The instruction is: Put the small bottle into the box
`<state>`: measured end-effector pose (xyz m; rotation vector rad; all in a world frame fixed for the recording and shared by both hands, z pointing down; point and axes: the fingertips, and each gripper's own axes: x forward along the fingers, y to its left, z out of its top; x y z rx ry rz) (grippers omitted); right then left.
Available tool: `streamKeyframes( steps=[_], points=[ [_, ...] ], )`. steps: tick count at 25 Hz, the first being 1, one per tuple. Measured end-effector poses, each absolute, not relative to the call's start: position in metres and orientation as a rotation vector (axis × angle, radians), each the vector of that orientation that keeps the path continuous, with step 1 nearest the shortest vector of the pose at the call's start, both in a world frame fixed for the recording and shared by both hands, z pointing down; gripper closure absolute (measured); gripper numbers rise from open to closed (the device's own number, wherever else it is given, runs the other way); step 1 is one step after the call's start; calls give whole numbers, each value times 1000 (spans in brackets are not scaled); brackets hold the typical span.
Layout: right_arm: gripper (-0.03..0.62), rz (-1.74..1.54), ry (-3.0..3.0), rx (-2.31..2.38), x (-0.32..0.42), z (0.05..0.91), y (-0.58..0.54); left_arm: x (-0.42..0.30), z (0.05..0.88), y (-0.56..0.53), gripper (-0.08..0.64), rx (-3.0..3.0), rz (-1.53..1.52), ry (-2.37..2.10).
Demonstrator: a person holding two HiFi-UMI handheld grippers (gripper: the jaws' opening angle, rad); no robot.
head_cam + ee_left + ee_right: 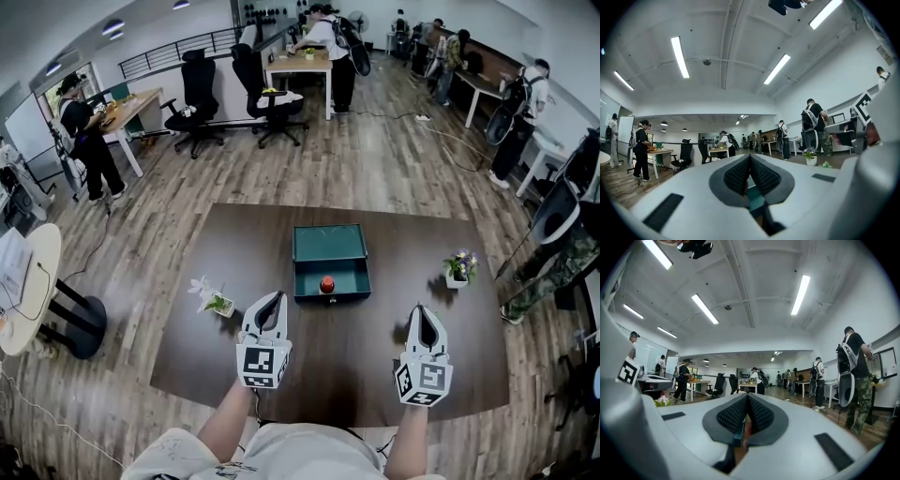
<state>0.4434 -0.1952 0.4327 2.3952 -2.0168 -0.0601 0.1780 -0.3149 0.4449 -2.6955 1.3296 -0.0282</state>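
A teal box [328, 242] lies open in the middle of the dark table [375, 366], its lid laid back flat. A small red-topped thing [327, 284], apparently the small bottle, stands inside the box's tray near its front wall. My left gripper [273, 297] rests near the table's front edge, left of the box and apart from it, jaws shut on nothing. My right gripper [427, 309] sits front right, also shut and empty. The left gripper view shows the pads of the left gripper [750, 157] meeting; the right gripper view shows the same for the right gripper [747, 395].
A small white pot with a paper flower [214, 300] stands just left of my left gripper. A potted flower [458, 268] stands at the table's right side. A person [553, 262] stands off the right edge. Desks, office chairs and people fill the room behind.
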Motion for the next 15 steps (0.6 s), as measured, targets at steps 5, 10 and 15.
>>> streamKeyframes(
  steps=[5, 10, 15],
  points=[
    [592, -60, -2041, 2404, 439, 428, -193, 175, 444, -314, 560, -2695, -24, 1327],
    [592, -52, -2043, 2399, 438, 430, -194, 173, 444, -315, 560, -2693, -17, 1332],
    [592, -69, -2059, 2386, 432, 425, -197, 168, 445, -316, 560, -2694, -32, 1348]
  ],
)
